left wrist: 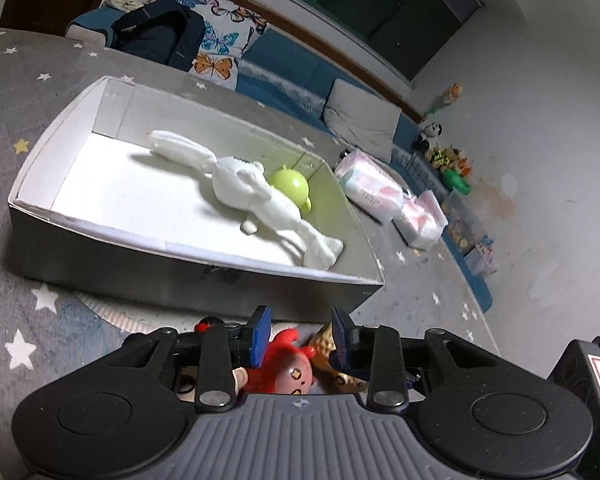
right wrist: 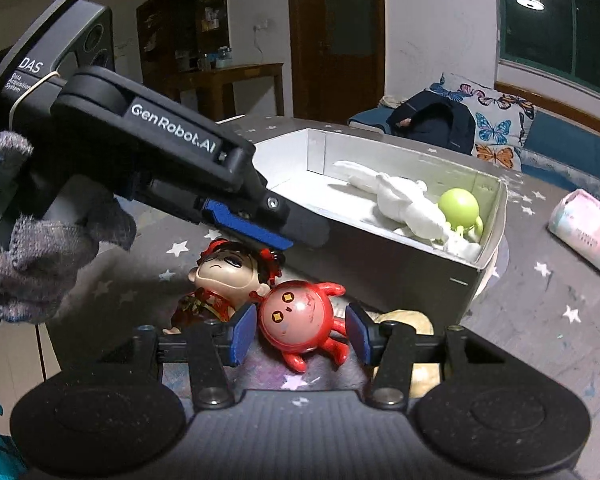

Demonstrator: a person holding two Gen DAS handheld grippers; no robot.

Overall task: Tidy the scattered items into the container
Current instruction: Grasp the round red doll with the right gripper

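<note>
The right claw [right wrist: 300,330] is spread wide, with the red round figurine [right wrist: 300,316] lying between its blue pads [right wrist: 245,332], neither of which visibly presses on it. Just left of this claw and slightly ahead lies a big-headed doll [right wrist: 224,270] with dark hair and red ornaments, touching the red figurine. The left claw [left wrist: 302,332] is also wide apart and hangs over the same cluster; in its view the red figurine [left wrist: 290,368] sits low between the pads, with a tan toy [left wrist: 326,342] against the right pad. In the right wrist view the left claw [right wrist: 276,236] reaches in from the upper left above the doll. Directly ahead of both claws stands the white-lined container [left wrist: 32,196] on the star-patterned surface [left wrist: 28,120]. Inside it, toward the far right end, lie a white plush rabbit [left wrist: 244,192] and a green round figurine [left wrist: 289,186], touching each other. Beyond the container, to the right, lie two pastel packets [left wrist: 370,188].
</note>
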